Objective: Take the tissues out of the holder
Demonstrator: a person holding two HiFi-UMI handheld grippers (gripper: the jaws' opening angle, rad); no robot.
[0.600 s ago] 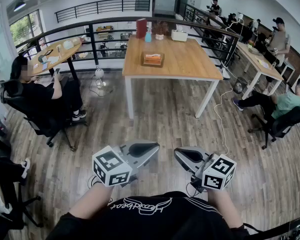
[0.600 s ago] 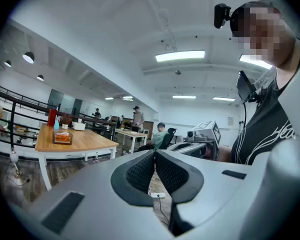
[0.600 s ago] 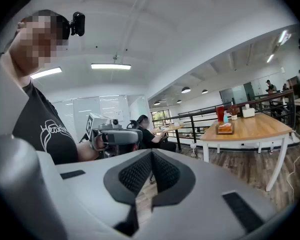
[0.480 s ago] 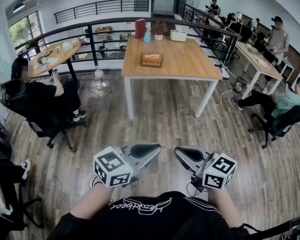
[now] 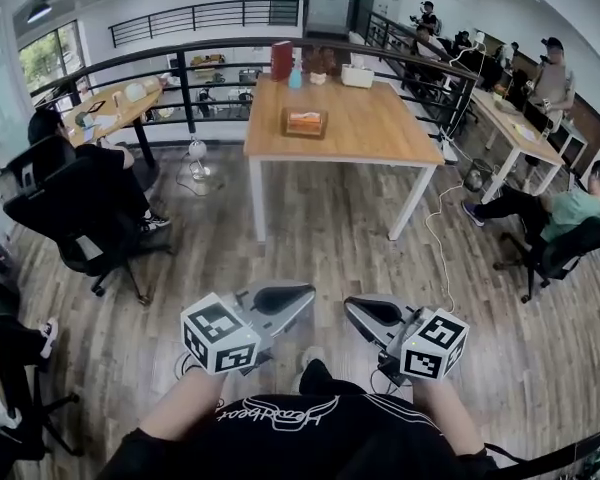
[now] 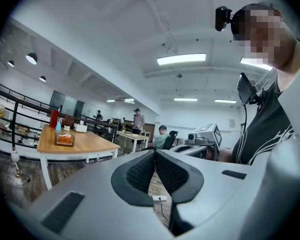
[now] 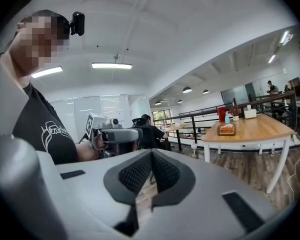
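The tissue holder, a small wooden box with an orange and white pack in it, stands on a wooden table several steps ahead. It also shows small as the holder in the left gripper view and the holder in the right gripper view. Close to my body, the left gripper and right gripper point toward each other, both shut and empty. The left gripper and right gripper show their pads pressed together.
A red box, a blue bottle and a white box stand at the table's far end. A black railing runs behind. People sit in chairs at left and right. A cable trails over the wood floor.
The seated person at left has turned the chair away. My shoe now shows between the grippers at the bottom. Both grippers hold their places, shut.
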